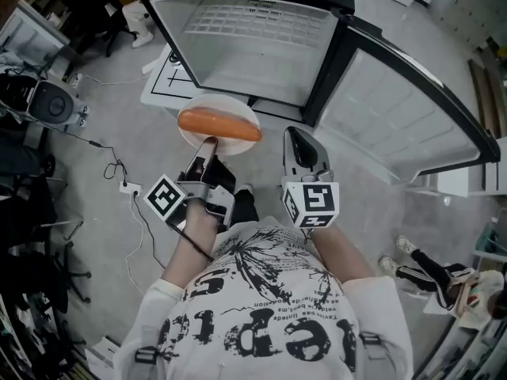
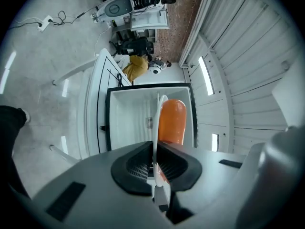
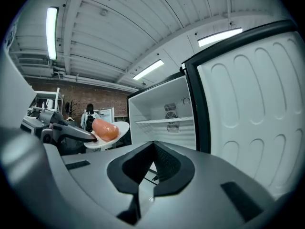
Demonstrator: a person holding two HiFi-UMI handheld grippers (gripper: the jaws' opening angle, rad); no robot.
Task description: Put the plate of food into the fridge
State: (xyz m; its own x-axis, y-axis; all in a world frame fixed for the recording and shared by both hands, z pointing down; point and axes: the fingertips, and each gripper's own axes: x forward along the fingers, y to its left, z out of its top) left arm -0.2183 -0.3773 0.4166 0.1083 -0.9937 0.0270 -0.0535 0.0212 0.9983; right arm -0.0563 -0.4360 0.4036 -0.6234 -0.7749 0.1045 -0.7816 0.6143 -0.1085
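A white plate (image 1: 198,133) carrying an orange sausage (image 1: 219,123) hangs in front of the open fridge (image 1: 245,42). My left gripper (image 1: 207,142) is shut on the plate's near rim. In the left gripper view the plate (image 2: 155,128) stands edge-on between the jaws of the left gripper (image 2: 155,152), with the sausage (image 2: 171,120) on its right side and the fridge interior (image 2: 128,120) behind. My right gripper (image 1: 291,135) is shut with nothing in it, to the right of the plate. From the right gripper (image 3: 153,144) I see the plate (image 3: 119,130), the sausage (image 3: 105,129) and a fridge shelf (image 3: 164,120).
The fridge door (image 1: 404,109) is swung open to the right. A white panel (image 1: 168,76) lies at the fridge's foot. A power strip with cables (image 1: 127,187) lies on the floor at left. A person with a backpack (image 3: 89,119) stands far off.
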